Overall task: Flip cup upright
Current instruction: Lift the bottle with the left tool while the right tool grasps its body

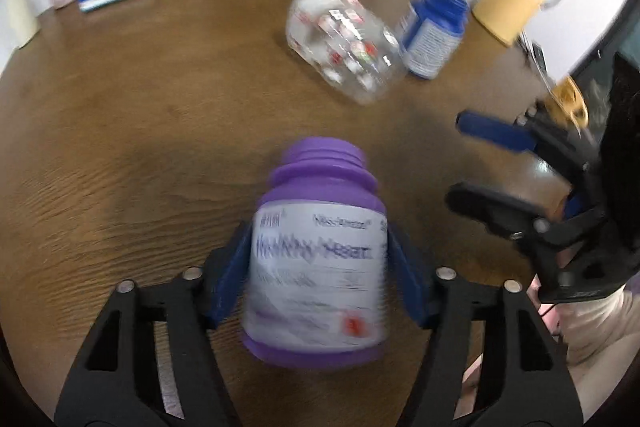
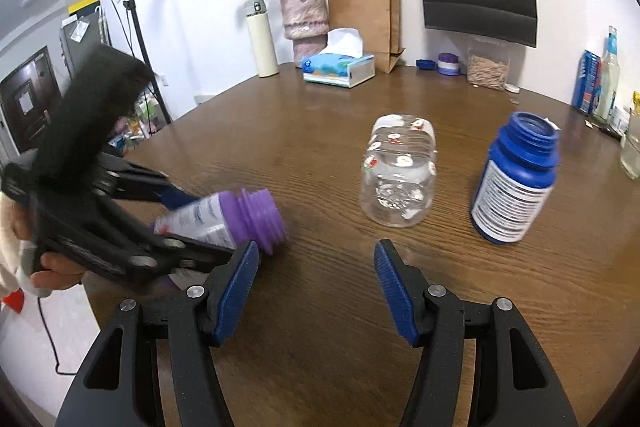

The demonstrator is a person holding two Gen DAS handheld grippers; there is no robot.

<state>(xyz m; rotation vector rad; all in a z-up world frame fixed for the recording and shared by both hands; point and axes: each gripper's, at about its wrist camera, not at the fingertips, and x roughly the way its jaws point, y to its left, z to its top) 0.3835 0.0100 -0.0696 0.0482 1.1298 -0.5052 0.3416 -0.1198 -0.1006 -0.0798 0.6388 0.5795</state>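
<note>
A purple bottle (image 1: 320,259) with a white label and no cap sits between the blue pads of my left gripper (image 1: 318,247), which is shut on its body. In the right wrist view the purple bottle (image 2: 256,215) lies nearly on its side in the left gripper (image 2: 208,223), its open mouth pointing right just above the wooden table (image 2: 320,327); it is motion-blurred. My right gripper (image 2: 316,251) is open and empty, low over the table to the right of the bottle. It also shows as the right gripper (image 1: 480,167) at the edge of the left wrist view.
A clear printed jar (image 2: 396,175) stands on the table, apparently mouth down, with an uncapped blue bottle (image 2: 516,179) upright to its right. At the far edge are a tissue box (image 2: 340,69), white flask (image 2: 262,39), paper bag (image 2: 360,15) and several bottles.
</note>
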